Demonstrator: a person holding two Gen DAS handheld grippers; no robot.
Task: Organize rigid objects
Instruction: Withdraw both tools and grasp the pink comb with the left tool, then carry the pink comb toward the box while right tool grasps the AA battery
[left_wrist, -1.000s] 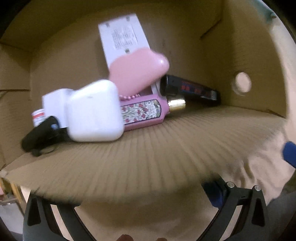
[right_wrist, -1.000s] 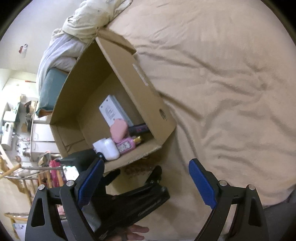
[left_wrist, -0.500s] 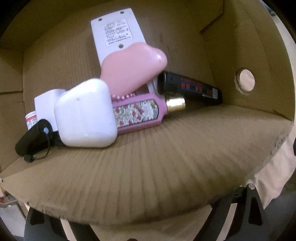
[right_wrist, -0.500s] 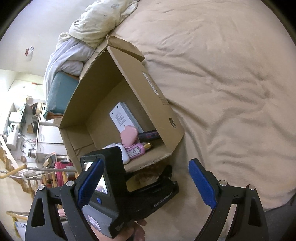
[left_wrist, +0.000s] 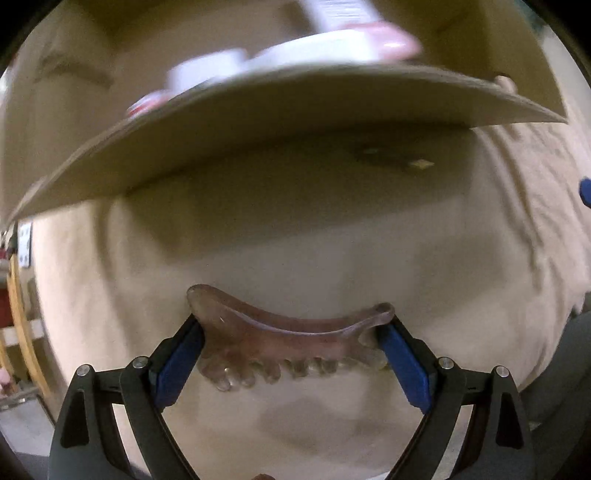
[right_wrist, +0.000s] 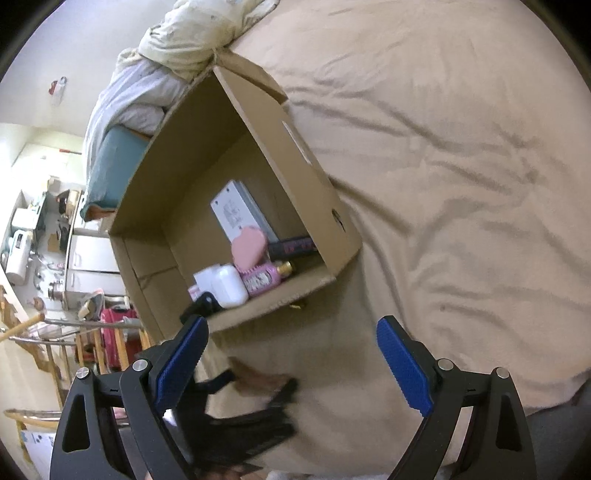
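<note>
My left gripper is shut on a translucent pinkish comb-shaped scraper, held across both blue pads just in front of the cardboard box. In the right wrist view the box lies open on the beige bed and holds a white device, a pink heart-shaped case, a pink perfume bottle, a black tube and a white case. My right gripper is open and empty, above the bed in front of the box. The left gripper shows blurred below it.
The beige bedsheet spreads to the right of the box. Pillows and bedding lie behind the box. Room furniture and clutter stand beyond the bed's left edge.
My left gripper has dropped back from the box opening to the sheet in front of it and now holds the scraper. The right gripper has stayed open, shifting only slightly.
</note>
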